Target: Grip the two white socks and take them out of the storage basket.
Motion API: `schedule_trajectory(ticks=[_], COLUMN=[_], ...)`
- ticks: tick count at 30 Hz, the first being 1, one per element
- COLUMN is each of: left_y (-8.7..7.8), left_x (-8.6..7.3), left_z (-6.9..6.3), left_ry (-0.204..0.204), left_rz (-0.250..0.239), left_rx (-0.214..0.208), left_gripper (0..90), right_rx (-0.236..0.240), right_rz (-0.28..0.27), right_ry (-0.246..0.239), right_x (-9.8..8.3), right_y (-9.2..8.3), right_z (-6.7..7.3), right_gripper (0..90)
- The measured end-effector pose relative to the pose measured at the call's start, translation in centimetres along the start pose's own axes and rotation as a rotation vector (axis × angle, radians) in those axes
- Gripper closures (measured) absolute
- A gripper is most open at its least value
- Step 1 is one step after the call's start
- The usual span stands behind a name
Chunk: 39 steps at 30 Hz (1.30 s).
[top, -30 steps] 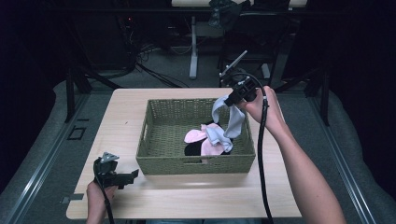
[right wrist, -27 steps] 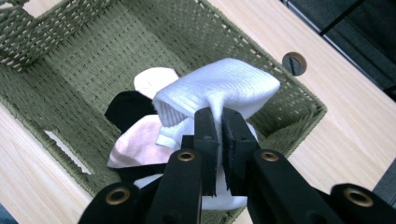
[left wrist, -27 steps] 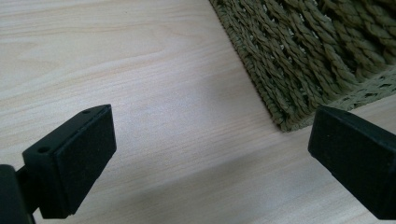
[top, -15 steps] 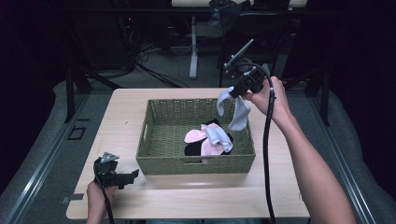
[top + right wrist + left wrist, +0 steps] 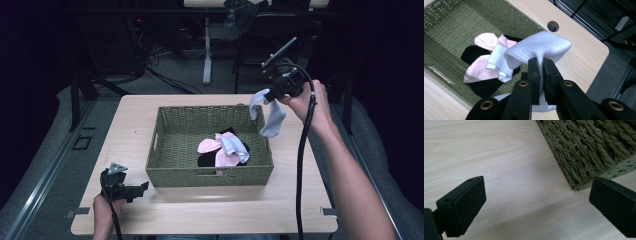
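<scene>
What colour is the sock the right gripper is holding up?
White, with a ribbed knit. The sock shows best in the right gripper view, pinched in the right gripper.

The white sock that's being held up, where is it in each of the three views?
High view: the white sock hangs upper right, over the basket's far right corner, clamped in the right hand-held gripper.
Left gripper view: not in it.
Right gripper view: centre, pinched between the jaws.
Shared landmark: the woven basket, seen in all three.
</scene>
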<state>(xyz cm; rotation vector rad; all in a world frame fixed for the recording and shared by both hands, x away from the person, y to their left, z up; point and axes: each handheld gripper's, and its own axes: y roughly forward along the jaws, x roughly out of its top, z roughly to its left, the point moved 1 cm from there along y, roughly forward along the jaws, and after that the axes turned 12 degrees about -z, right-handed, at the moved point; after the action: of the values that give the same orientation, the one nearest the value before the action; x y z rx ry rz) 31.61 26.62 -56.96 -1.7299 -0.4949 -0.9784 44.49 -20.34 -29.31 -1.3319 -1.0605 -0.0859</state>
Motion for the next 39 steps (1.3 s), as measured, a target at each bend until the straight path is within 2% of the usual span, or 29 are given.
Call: schedule_trajectory(ticks=[2, 4, 5, 11, 12, 15, 16, 19, 21, 22, 23, 24, 25, 26, 27, 28, 31, 32, 33, 35, 38, 39], left_y=[0.0, 0.0, 0.0, 0.0, 0.0, 0.0, -0.1, -0.1, -0.1, -0.1, -0.2, -0.2, -0.2, -0.2, -0.2, -0.2, -0.2, -0.2, -0.2, -0.2, -0.2, -0.2], left_x=[0.0, 0.0, 0.0, 0.0, 0.0, 0.0, 0.0, 0.0, 0.0, 0.1, 0.1, 0.1, 0.0, 0.0, 0.0, 0.1, 0.1, 0.1, 0.1, 0.1, 0.1, 0.1], left_z=[0.0, 0.0, 0.0, 0.0, 0.0, 0.0, 0.0, 0.1, 0.0, 0.0, 0.0, 0.0, 0.0, 0.0, 0.0, 0.0, 0.0, 0.0, 0.0, 0.1, 0.0, 0.0], left_ry=[0.000, 0.000, 0.000, 0.003, 0.001, 0.000, -0.001, -0.001, 0.004, 0.004, 0.003, 0.001, -0.001, -0.001, 0.000, 0.001, 0.002, 0.002, 0.002, 0.000, 0.001, 0.001], left_rz=[0.000, 0.002, 0.002, 0.002, 0.004, 0.002, 0.002, 0.001, -0.002, -0.010, -0.011, -0.004, -0.006, -0.006, -0.005, -0.005, -0.010, -0.014, -0.014, -0.011, -0.014, -0.014], left_rx=[0.000, -0.001, 0.001, 0.004, -0.001, 0.004, 0.005, 0.007, 0.011, 0.014, 0.013, 0.013, 0.012, 0.012, 0.014, 0.014, 0.020, 0.024, 0.024, 0.019, 0.021, 0.021], left_gripper=[1.0, 1.0, 1.0, 1.0, 1.0, 1.0, 1.0, 1.0, 1.1, 1.1, 1.1, 1.1, 1.1, 1.1, 1.1, 1.1, 1.1, 1.1, 1.1, 1.1, 1.1, 1.1], right_rx=[-0.006, -0.024, -0.024, -0.052, -0.056, -0.067, -0.075, -0.087, -0.099, -0.099, -0.095, -0.095, -0.103, -0.103, -0.099, -0.099, -0.094, -0.097, -0.097, -0.080, -0.062, -0.062], right_rz=[0.003, 0.005, 0.005, 0.008, 0.011, 0.017, 0.018, 0.036, 0.062, 0.062, 0.078, 0.078, 0.092, 0.092, 0.100, 0.100, 0.130, 0.142, 0.142, 0.164, 0.206, 0.206], right_ry=[0.009, 0.034, 0.034, 0.093, 0.112, 0.128, 0.150, 0.157, 0.171, 0.171, 0.190, 0.190, 0.203, 0.203, 0.224, 0.224, 0.239, 0.252, 0.252, 0.269, 0.270, 0.270], right_x=[-0.3, -1.4, -1.4, -3.7, -4.5, -5.2, -6.1, -6.9, -8.3, -8.3, -9.2, -9.2, -10.2, -10.2, -11.3, -11.3, -12.8, -13.8, -13.8, -14.8, -16.2, -16.2], right_y=[-0.2, -0.6, -0.6, -1.0, -1.0, -1.0, -0.9, -0.6, 0.2, 0.2, 0.9, 0.9, 1.8, 1.8, 2.7, 2.7, 4.3, 5.4, 5.4, 6.7, 8.7, 8.7], right_z=[-0.3, -1.5, -1.5, -3.6, -4.2, -4.8, -5.4, -5.8, -6.4, -6.4, -6.6, -6.6, -6.9, -6.9, -7.1, -7.1, -7.2, -7.1, -7.1, -7.0, -6.8, -6.8], right_gripper=[85.5, 85.5, 85.5, 85.2, 85.2, 85.2, 85.3, 85.2, 85.2, 85.2, 85.2, 85.2, 85.1, 85.1, 85.1, 85.1, 84.9, 84.6, 84.6, 83.6, 83.4, 83.4])
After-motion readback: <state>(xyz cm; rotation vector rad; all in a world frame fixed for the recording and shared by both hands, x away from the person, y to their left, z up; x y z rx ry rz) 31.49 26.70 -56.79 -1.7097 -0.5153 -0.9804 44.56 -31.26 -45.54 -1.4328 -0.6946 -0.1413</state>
